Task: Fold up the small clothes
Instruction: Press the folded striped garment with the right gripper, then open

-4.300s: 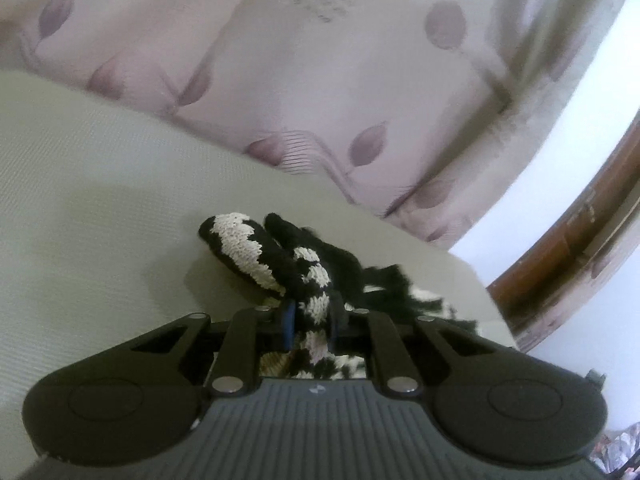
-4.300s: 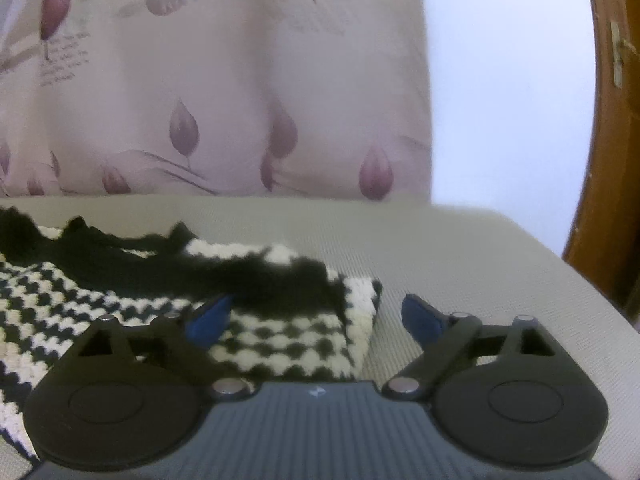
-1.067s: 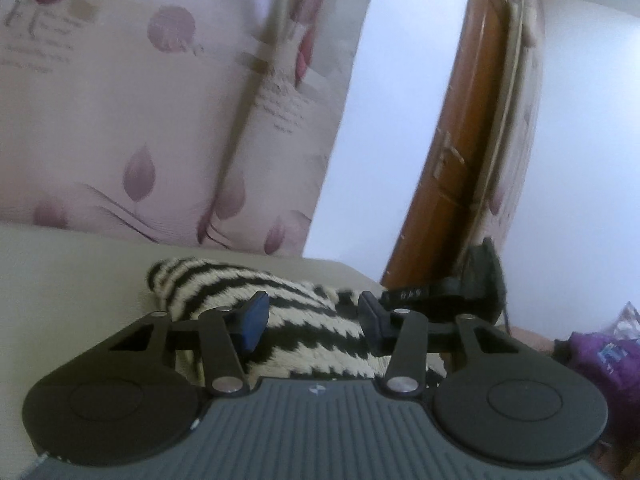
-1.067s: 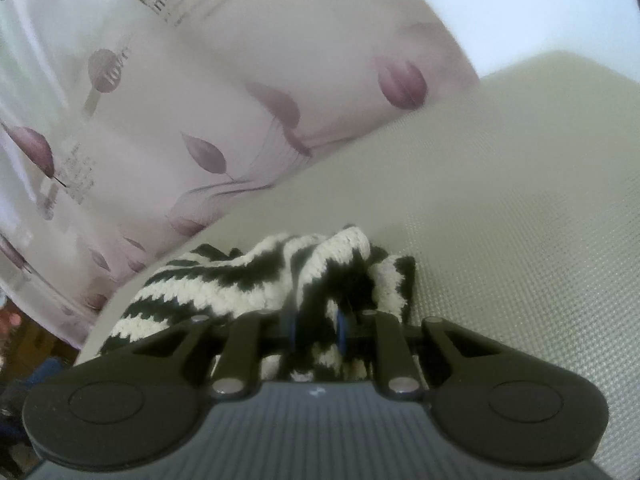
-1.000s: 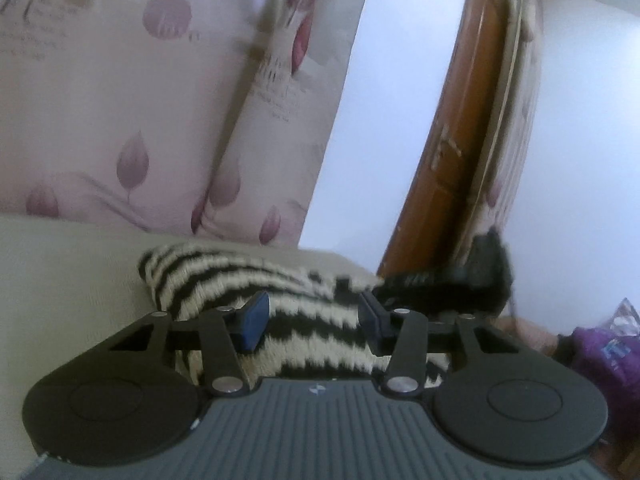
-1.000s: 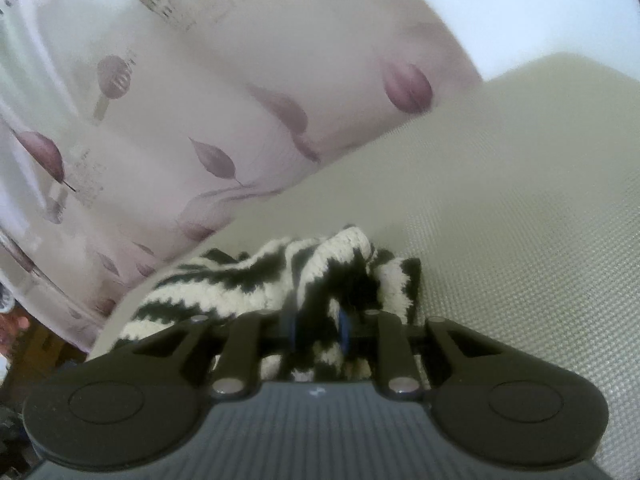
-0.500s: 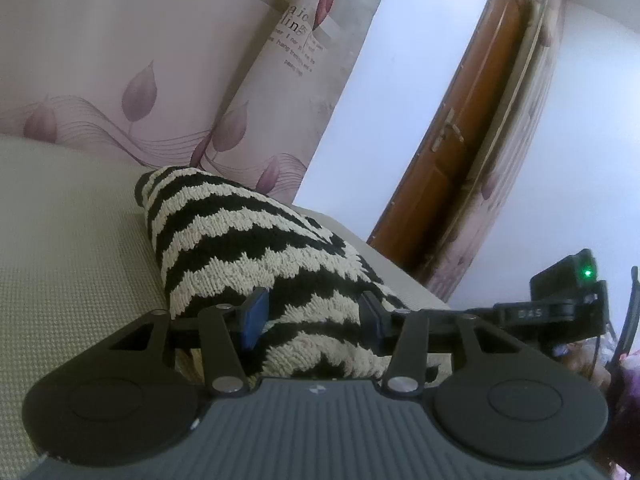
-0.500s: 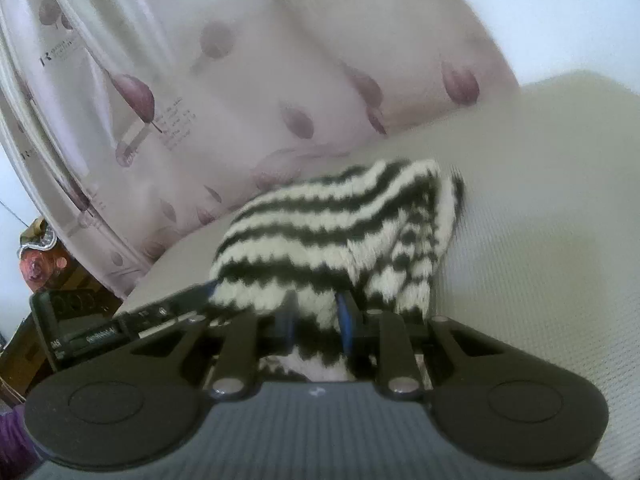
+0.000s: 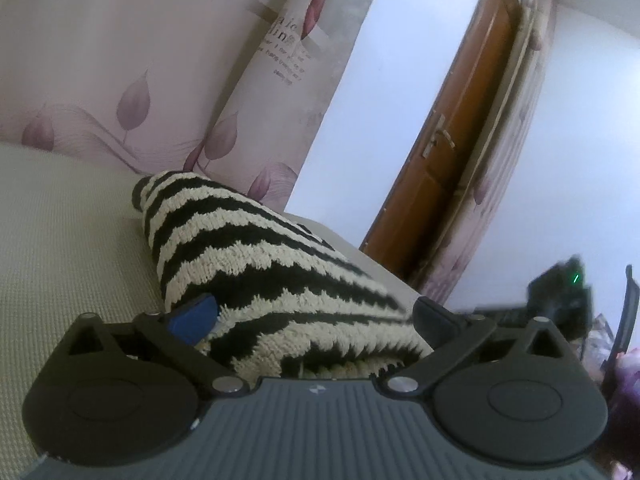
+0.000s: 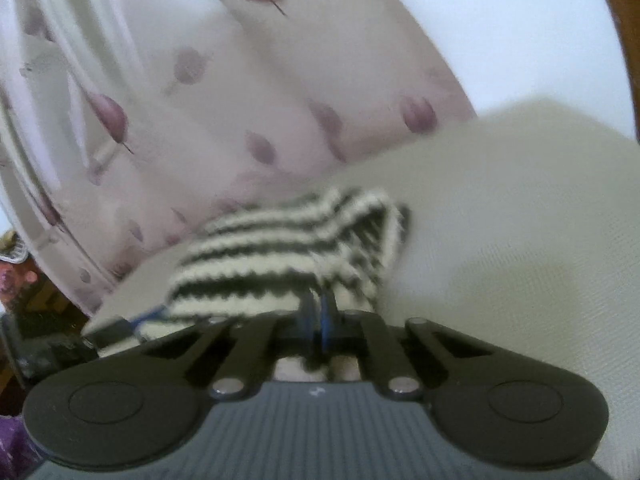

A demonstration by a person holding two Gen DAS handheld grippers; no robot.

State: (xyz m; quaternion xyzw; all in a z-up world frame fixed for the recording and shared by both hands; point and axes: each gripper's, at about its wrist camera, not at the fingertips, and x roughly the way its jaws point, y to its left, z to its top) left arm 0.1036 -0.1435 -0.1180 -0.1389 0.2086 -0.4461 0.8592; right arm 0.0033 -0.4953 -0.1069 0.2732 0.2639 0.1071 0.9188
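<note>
A black-and-cream zigzag knitted garment [image 9: 256, 264] lies bunched on the pale woven surface [image 9: 60, 232]. My left gripper [image 9: 316, 312] is open, its blue-padded fingers [image 9: 192, 316] spread wide on either side of the garment's near edge. In the right wrist view the same garment [image 10: 280, 256] is blurred by motion. My right gripper [image 10: 318, 320] is shut on a fold of its near edge. The other gripper [image 10: 120, 328] shows at the garment's left side.
A pink leaf-print curtain [image 9: 120, 80] hangs behind the surface. A brown wooden door [image 9: 448, 152] stands to the right, past the surface's edge. The right gripper's body [image 9: 560, 296] with a green light shows at right. Pale surface [image 10: 520, 240] extends right of the garment.
My left gripper has opened wide around the garment. My right gripper stays shut on the garment and has moved; its view is now blurred.
</note>
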